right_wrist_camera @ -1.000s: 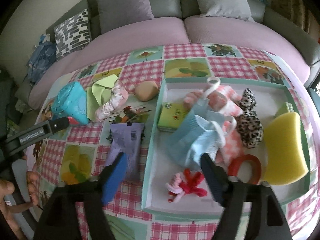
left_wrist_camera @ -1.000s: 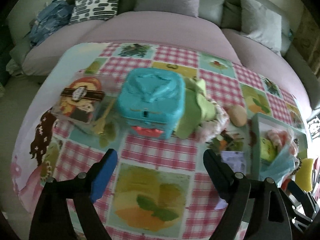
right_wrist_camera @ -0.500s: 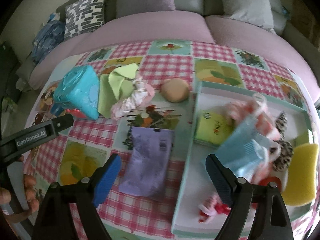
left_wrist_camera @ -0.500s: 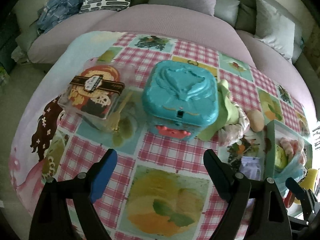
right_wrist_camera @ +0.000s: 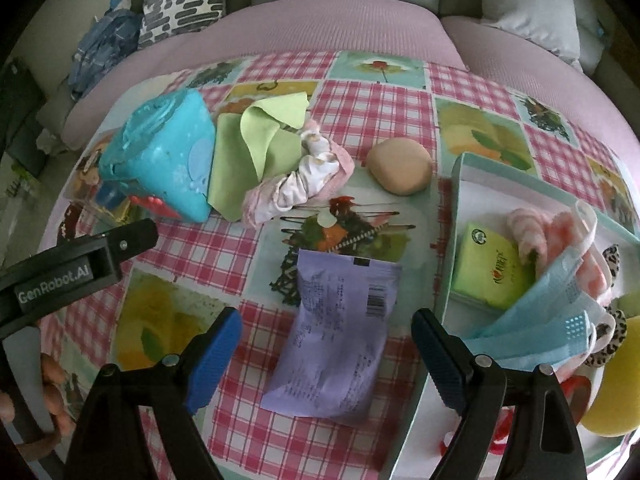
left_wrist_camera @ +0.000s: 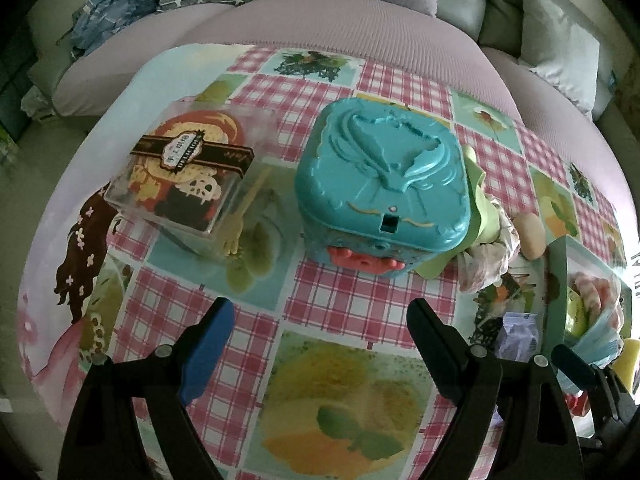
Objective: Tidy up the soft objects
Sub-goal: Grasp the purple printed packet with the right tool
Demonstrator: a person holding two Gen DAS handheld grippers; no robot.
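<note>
My right gripper [right_wrist_camera: 326, 340] is open and empty, hovering over a purple soft packet [right_wrist_camera: 340, 332] on the checked tablecloth. Beyond lie a green cloth [right_wrist_camera: 256, 144], a pink-white scrunchie [right_wrist_camera: 304, 184] and a beige sponge puff [right_wrist_camera: 400, 170]. A teal tray [right_wrist_camera: 450, 240] on the right holds a green tissue pack [right_wrist_camera: 494, 268], blue face masks [right_wrist_camera: 560, 312], pink fluffy items [right_wrist_camera: 560, 232], a leopard scrunchie [right_wrist_camera: 608, 340] and a yellow sponge [right_wrist_camera: 616, 380]. My left gripper [left_wrist_camera: 320, 332] is open and empty in front of a turquoise plastic box [left_wrist_camera: 384, 184].
A clear box with a brown label [left_wrist_camera: 180, 176] sits left of the turquoise box. A purple sofa with cushions [right_wrist_camera: 320, 20] runs behind the table. The left gripper's arm [right_wrist_camera: 76, 264] shows at the left of the right wrist view.
My right gripper has moved left from over the tray to over the purple packet. My left gripper has moved left and closer to the turquoise box. Both stay open.
</note>
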